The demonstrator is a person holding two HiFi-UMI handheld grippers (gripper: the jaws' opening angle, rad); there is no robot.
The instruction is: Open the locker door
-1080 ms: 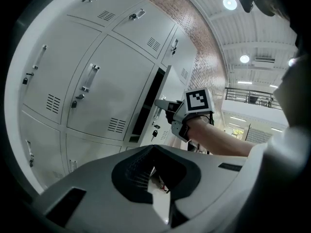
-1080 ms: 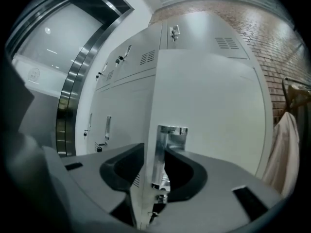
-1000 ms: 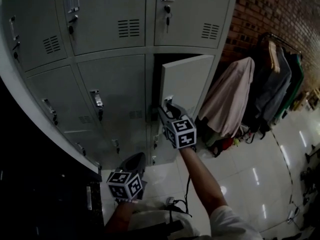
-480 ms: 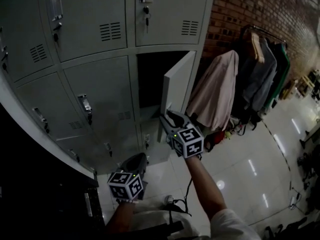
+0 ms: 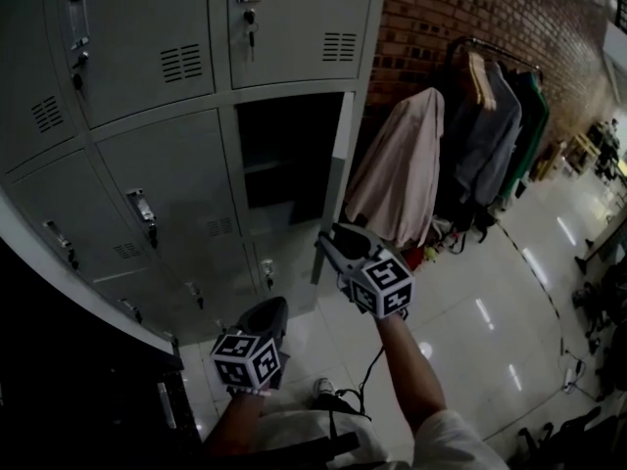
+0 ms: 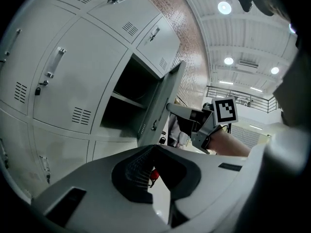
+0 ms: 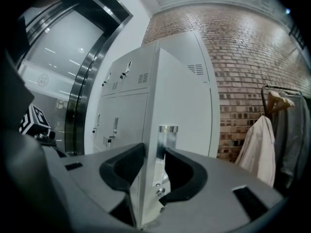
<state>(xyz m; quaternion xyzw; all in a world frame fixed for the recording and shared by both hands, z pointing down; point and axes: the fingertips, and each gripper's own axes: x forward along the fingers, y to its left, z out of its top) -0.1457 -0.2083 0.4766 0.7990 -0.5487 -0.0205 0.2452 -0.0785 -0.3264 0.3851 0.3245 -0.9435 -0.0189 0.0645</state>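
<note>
1. The right claw (image 7: 154, 152) is clamped across the free edge of the locker door (image 7: 180, 96). One jaw sits on the door's inner face and the other on its outer face, and the chrome handle (image 7: 167, 139) stands up between them. Pinching both faces likely gives a firm hold on a thin sheet that offers little else to grab.

2. In the head view the door shows almost edge-on to the camera, standing well out from its frame. The right claw is at the door's lower edge, with the arm stretched forward to it.

3. Behind the door, the compartment (image 5: 289, 155) gapes dark, with a shelf just visible inside. By my reading the opening is largely done, and little more than a release is left.

4. The left claw (image 6: 154, 149) has its jaws together on nothing. It hangs low, below and well short of the door, and seems parked there to stay out of the door's arc.

5. On the far side of the door from the other lockers (image 5: 157, 57), coats (image 5: 402, 164) hang against a brick wall (image 5: 460, 18). If the door goes much wider it could brush the nearest coat.
</note>
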